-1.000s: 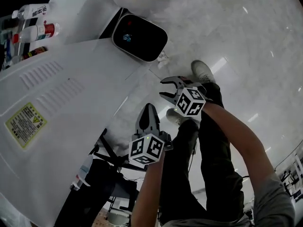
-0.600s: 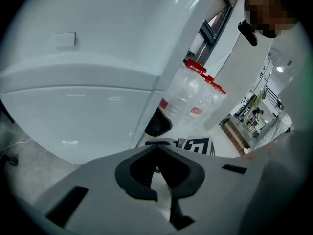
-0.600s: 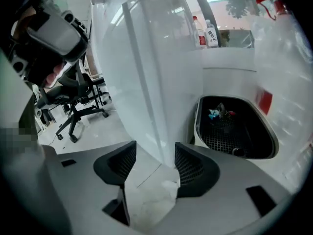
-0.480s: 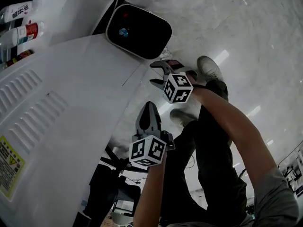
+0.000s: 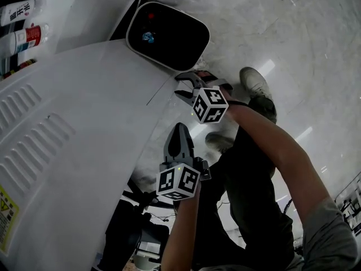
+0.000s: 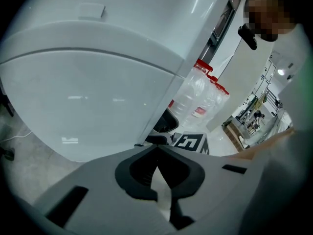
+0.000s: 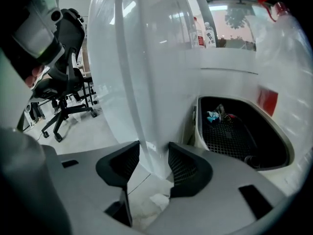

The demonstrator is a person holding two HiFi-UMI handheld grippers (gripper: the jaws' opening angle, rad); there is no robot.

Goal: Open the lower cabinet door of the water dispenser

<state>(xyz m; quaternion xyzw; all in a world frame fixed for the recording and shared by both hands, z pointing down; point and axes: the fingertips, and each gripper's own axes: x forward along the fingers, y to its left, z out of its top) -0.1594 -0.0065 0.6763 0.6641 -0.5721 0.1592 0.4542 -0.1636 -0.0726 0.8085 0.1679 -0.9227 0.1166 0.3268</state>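
Clerk: Tools?

Keeper: Entry one, right gripper (image 5: 178,84): jaws apart, just been closing, astride a white vertical edge of the water dispenser (image 5: 84,129), with no press of the pads seen. Entry two, left gripper (image 5: 179,129): jaws pressed together, nothing between, beside the side panel (image 6: 83,106).

Clerk: The task's thing?

Keeper: Entry three, lower cabinet door (image 7: 146,82): judged to be the glossy white panel at that edge, just left of the dark recess (image 7: 239,136), with no gap showing.

Clerk: Hazards?

Keeper: With a smooth edge and a shallow bite, the pads may slide off. If the edge is body and not door, a pull likely drags the whole unit, and nothing steadies it.

Clerk: Writing?

Keeper: Yellow label (image 5: 5,219) and bottles (image 5: 22,11): print too small to read, no brand legible
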